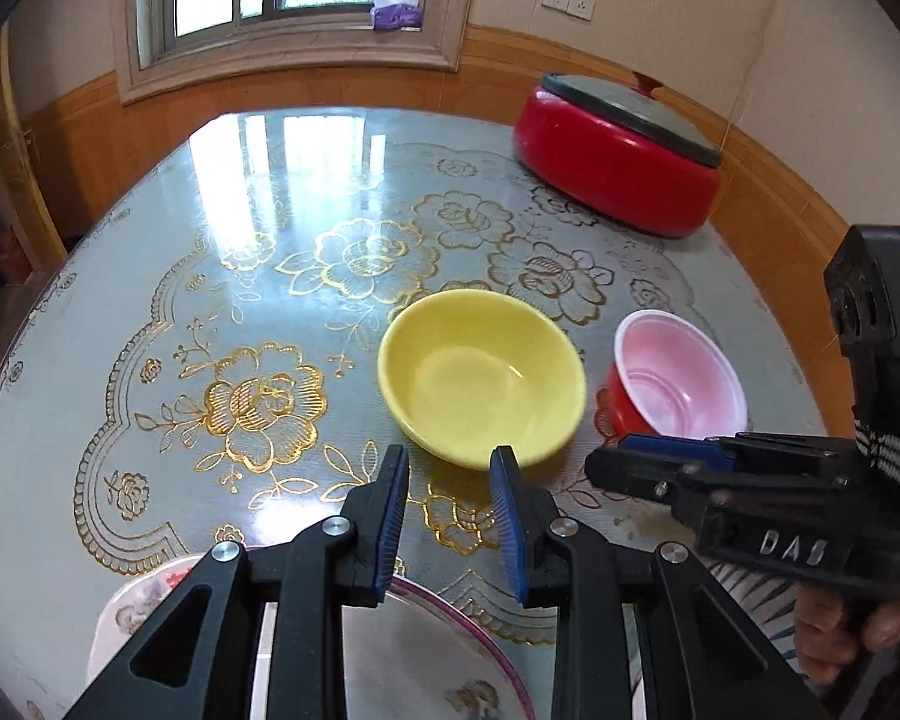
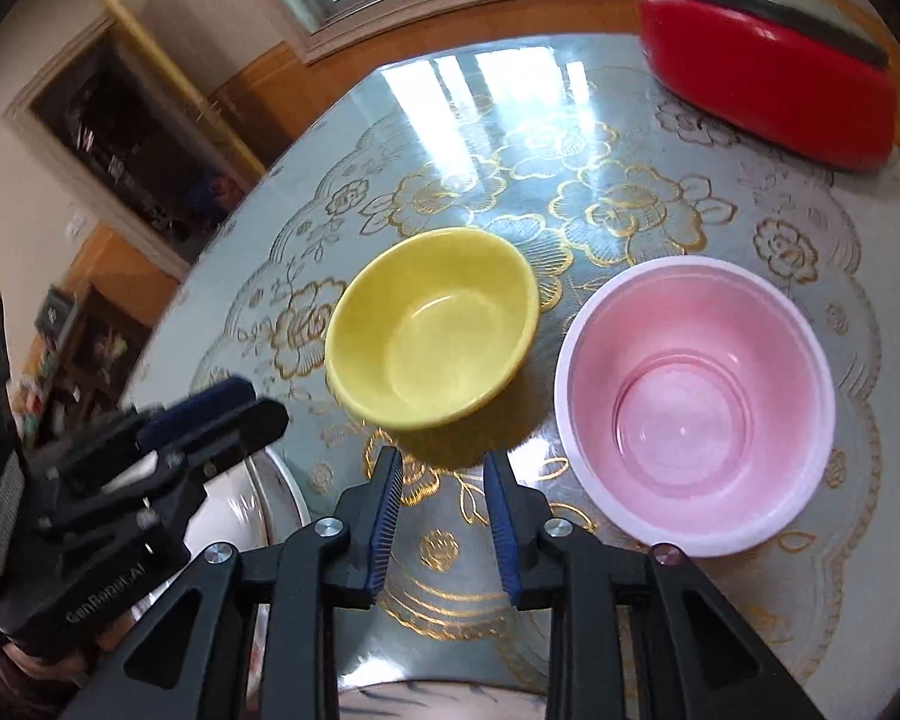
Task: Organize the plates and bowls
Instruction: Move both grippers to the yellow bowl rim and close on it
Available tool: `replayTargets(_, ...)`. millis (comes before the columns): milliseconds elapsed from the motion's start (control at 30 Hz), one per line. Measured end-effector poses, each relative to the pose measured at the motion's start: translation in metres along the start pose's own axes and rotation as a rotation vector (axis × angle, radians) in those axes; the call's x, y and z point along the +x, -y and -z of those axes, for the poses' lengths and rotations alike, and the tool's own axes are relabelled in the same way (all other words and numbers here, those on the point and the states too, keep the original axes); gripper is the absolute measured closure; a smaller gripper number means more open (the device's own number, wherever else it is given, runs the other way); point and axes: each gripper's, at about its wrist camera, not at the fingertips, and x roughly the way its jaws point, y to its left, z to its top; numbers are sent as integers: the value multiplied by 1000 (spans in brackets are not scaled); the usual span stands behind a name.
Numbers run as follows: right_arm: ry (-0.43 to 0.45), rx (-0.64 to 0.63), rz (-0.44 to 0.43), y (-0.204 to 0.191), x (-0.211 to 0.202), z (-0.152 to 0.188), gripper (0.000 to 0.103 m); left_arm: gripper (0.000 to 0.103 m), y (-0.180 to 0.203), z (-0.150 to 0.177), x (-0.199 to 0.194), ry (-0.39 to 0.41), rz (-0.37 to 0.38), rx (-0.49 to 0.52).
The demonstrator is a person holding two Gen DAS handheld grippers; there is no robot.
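A yellow bowl (image 1: 480, 372) (image 2: 432, 324) stands upright and empty near the middle of the table. To its right stands a bowl (image 1: 678, 378) (image 2: 696, 402) that is pink inside and red outside. My left gripper (image 1: 450, 468) is open with nothing between its fingers, just short of the yellow bowl's near rim and above a floral plate (image 1: 426, 648). My right gripper (image 2: 442, 462) is also open and empty, over the gap between the two bowls. Each gripper shows in the other's view: the right gripper (image 1: 618, 453) and the left gripper (image 2: 258, 405).
A red pot with a grey lid (image 1: 618, 156) (image 2: 762, 60) sits at the far right of the round table (image 1: 240, 276), which has a gold flower cover. A striped plate (image 1: 744, 594) lies under the right hand. A white plate (image 2: 252, 498) lies under the left gripper.
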Motion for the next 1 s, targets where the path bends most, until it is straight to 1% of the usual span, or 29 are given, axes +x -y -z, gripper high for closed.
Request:
replayTargets(67, 4, 68, -13, 7, 4, -6, 74, 71, -4, -4, 7, -29, -3, -3)
replayTargets(133, 20, 102, -11, 8, 7, -10, 74, 71, -7, -8, 15, -48, -11, -1)
replayTargets(200, 28, 113, 10, 6, 9, -14, 74, 70, -8, -13, 22, -63, -22, 17)
replayTargets(267, 40, 118, 51, 4, 10, -18, 74, 70, -6, -18, 31, -79, -31, 50)
replayTargets(333, 42, 135, 71, 5, 14, -20, 74, 70, -6, -23, 42, -117, -17, 71)
replayTargets(433, 46, 159, 98, 6, 21, -23, 74, 68, -4, -29, 55, -137, -23, 130)
replayTargets(500, 42, 180, 121, 8, 24, -22, 74, 67, -6, -33, 64, -161, -8, 136)
replayTargets(567, 44, 180, 162, 6, 28, -22, 74, 67, -11, -37, 72, -185, 6, 128)
replayTargets(733, 57, 208, 199, 4, 31, -24, 74, 67, -17, -41, 76, -190, 43, 145)
replayTargets(867, 50, 191, 256, -6, 42, -29, 74, 69, -17, -48, 83, -205, 57, 167)
replayTargets(900, 44, 173, 280, -9, 45, -30, 74, 75, -15, -47, 86, -217, 53, 185)
replayTargets(933, 37, 153, 307, -12, 49, -30, 75, 77, -14, -47, 89, -226, 42, 201)
replayTargets(967, 38, 132, 340, -14, 49, -30, 76, 77, -13, -47, 89, -220, 39, 218)
replayTargets(1000, 45, 111, 374, -17, 48, -29, 81, 77, -11, -46, 88, -217, 40, 231)
